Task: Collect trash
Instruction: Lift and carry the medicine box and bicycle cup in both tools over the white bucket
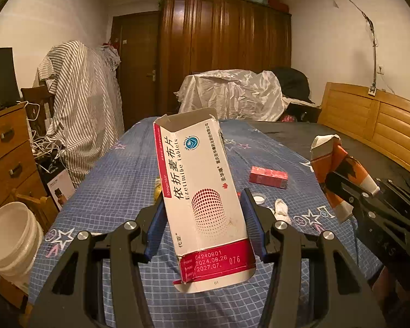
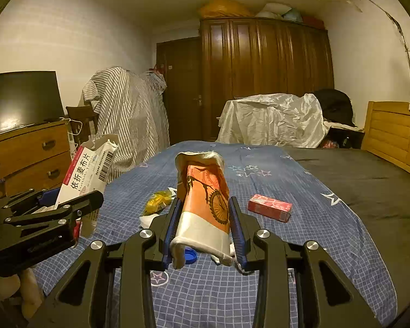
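My left gripper (image 1: 203, 205) is shut on a white and red medicine box (image 1: 202, 191), torn open at the top, held above the blue checked bedspread (image 1: 117, 186). The box also shows at the left of the right wrist view (image 2: 87, 172). My right gripper (image 2: 205, 213) is shut on a crushed orange and white paper cup (image 2: 205, 205) with a bicycle print; the cup shows at the right of the left wrist view (image 1: 339, 169). On the bedspread lie a red box (image 2: 269, 207), a yellow wrapper (image 2: 157, 201), a blue cap (image 2: 190, 255), a white cap (image 1: 259, 199) and crumpled white tissue (image 1: 281, 210).
A white bucket (image 1: 11, 240) stands on the floor left of the bed. A wooden dresser (image 2: 32, 155) with a monitor stands at the left. A wardrobe (image 2: 265, 76), a door and covered furniture stand beyond the bed. A wooden headboard (image 1: 374, 120) is at the right.
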`<control>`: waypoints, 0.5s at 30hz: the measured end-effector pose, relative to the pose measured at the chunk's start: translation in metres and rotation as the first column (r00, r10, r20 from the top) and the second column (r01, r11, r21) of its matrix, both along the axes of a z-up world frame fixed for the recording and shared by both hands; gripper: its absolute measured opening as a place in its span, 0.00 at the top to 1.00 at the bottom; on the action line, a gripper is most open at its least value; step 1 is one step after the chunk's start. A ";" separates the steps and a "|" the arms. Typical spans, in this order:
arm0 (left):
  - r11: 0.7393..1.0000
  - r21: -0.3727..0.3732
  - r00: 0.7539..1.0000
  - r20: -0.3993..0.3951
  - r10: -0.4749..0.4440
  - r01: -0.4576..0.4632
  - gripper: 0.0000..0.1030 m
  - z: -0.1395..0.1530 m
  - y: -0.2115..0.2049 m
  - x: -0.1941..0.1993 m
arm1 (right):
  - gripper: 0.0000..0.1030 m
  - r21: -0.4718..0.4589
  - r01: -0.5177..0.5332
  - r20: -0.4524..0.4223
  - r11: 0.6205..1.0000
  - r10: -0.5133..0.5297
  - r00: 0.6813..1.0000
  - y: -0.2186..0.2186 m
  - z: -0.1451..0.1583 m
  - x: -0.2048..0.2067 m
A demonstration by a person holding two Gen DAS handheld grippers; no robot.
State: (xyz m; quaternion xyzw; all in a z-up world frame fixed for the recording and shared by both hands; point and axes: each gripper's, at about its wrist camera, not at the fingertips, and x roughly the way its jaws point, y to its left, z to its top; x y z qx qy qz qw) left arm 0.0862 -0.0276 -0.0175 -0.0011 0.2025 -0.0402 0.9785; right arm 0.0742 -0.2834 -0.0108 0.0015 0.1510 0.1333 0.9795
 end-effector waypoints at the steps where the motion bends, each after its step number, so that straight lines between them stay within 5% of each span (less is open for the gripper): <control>1: 1.000 0.001 1.000 0.002 0.007 -0.007 0.51 0.001 0.001 -0.002 | 0.65 -0.001 -0.007 0.003 1.000 0.007 1.000 0.002 0.002 0.001; 15: 0.973 -0.015 0.973 0.019 0.229 -0.228 0.51 0.031 0.113 -0.017 | 0.65 -0.009 -0.245 0.030 0.970 0.245 0.969 0.133 0.045 0.036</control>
